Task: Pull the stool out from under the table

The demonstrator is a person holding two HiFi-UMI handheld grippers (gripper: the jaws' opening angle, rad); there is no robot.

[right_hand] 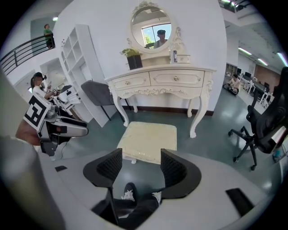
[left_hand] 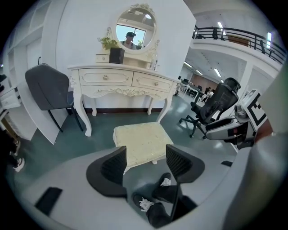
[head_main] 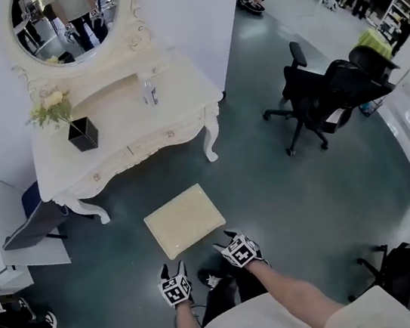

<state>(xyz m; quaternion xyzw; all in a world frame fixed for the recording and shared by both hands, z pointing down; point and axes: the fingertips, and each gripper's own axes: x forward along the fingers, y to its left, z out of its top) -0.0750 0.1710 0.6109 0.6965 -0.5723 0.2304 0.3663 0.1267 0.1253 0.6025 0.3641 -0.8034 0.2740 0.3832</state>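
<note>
Nearest the person, the left tongs [left_hand: 146, 161] and the right tongs [right_hand: 140, 162] both hang with their jaws spread wide and nothing between the pads. Only the floor [head_main: 286, 193] and the person's shoes show through the gaps.

Just beyond them stands the stool [head_main: 184, 220]. It looks like a light piece of furniture with a stiff frame, so it should slide over the smooth floor without much effort. The cushioned top would probably give under the pads and grip poorly. The firmer hold is likely the rigid edge of the seat frame on the 2 near corners, 1 per tongs, or else a leg [left_hand: 155, 161]. Pulling from 1 side only could make it swivel.

It is low and roughly square, with a pale cream padded top and short white legs, and it matches the dresser.

The stool sits upright on the floor in front of the white surface [head_main: 128, 106], fully out from beneath it with a strip of bare floor between them. By that reading the pull looks finished.
</note>
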